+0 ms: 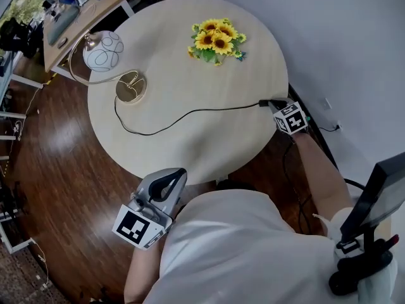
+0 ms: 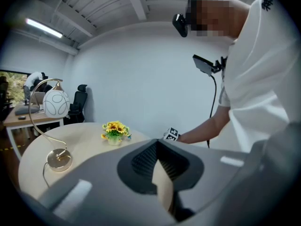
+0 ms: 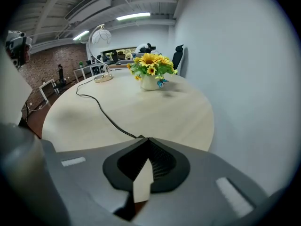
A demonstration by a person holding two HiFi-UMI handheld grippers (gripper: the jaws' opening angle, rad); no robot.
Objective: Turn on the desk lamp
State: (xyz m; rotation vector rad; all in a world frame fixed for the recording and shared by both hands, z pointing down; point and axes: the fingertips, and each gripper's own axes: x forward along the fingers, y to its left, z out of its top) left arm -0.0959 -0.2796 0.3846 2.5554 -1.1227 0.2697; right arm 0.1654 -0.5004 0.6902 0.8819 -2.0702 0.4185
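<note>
Left gripper [image 1: 177, 173]: fingers clenched on nothing, off the near edge of the tabletop [image 1: 190, 145].
Right gripper [image 1: 273, 105]: fingers clenched together, tips at the thick end of the black cord [image 1: 190, 113], at the right edge.
Desk lamp [image 1: 103, 50]: upright, far left, cord running to its base.
Sunflowers [image 1: 217, 41]: far side.

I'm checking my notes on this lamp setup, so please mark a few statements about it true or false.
The desk lamp stands on the round table, its black cord running to the right gripper. True.
The sunflowers sit between the lamp's base and the left gripper. False: they stand at the table's far side, beyond the cord.
The left gripper grips the lamp's base. False: it is held off the table's near edge, jaws together, empty.
The right gripper's jaws are together, at the cord's end. True.
</note>
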